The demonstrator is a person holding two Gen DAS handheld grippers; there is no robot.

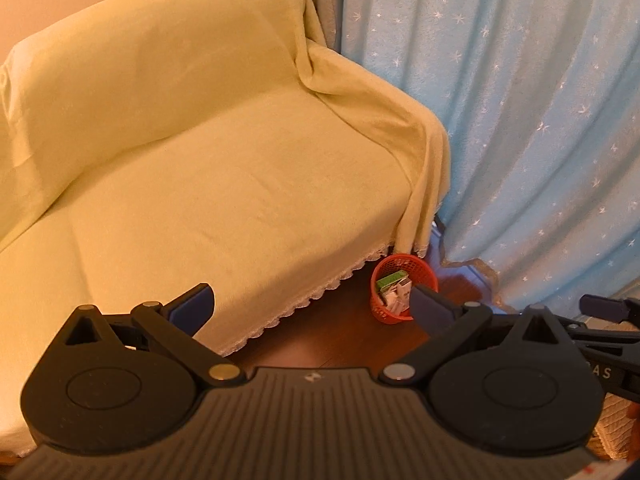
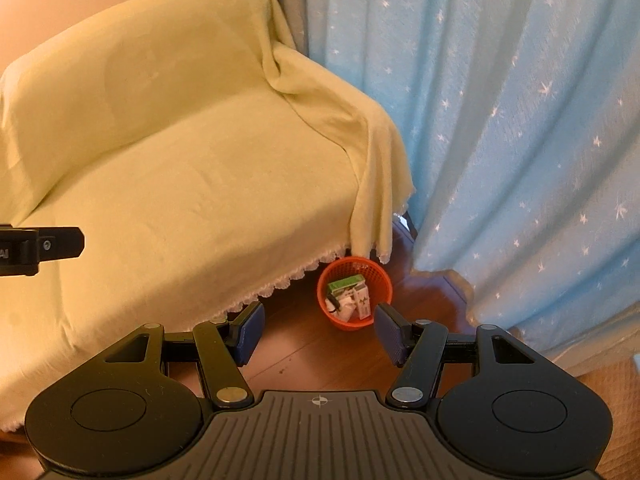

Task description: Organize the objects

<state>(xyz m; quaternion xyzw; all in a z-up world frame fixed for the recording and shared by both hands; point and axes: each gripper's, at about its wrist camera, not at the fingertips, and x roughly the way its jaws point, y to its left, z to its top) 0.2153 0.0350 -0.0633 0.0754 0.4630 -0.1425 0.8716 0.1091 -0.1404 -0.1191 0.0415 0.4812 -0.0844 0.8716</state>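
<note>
Right gripper (image 2: 316, 334) spread above distant orange basket (image 2: 380, 280).

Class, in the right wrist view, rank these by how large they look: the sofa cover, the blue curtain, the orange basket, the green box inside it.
1-2. Sofa cover and blue curtain: each fills a similar share of the frame, so no ranking.
3. Orange basket.
4. Green box.

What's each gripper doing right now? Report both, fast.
Left gripper: open, holding nothing.
Right gripper: open, holding nothing.
</note>
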